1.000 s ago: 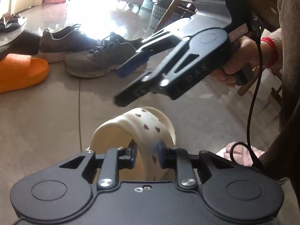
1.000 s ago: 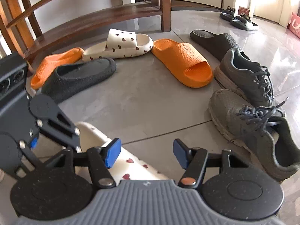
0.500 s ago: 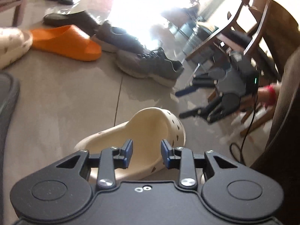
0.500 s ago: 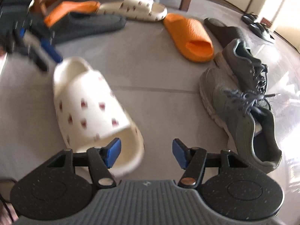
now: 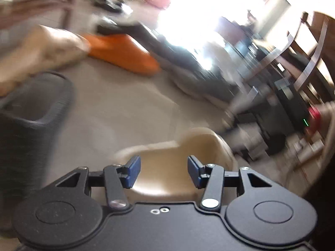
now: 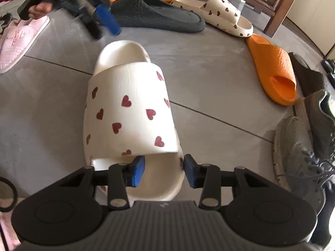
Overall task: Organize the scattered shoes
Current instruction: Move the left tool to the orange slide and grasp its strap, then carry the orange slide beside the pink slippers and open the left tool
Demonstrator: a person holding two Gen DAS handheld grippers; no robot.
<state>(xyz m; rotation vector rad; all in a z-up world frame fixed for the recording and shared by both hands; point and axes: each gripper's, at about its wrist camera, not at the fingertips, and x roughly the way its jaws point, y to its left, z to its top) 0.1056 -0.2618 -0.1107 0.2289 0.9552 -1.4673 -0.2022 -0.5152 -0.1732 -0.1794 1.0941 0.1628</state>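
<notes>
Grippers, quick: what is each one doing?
Left gripper: opening, empty.
Right gripper: closing around cream heart-print foam slipper, not gripping yet.

A grey tiled floor (image 6: 219, 83) carries two heart-print cream slides (image 6: 127, 113), two orange slides (image 6: 272, 71), a black slide (image 6: 155, 14), grey sneakers (image 6: 303, 150), and seemingly a pink slipper (image 6: 18, 39).
</notes>
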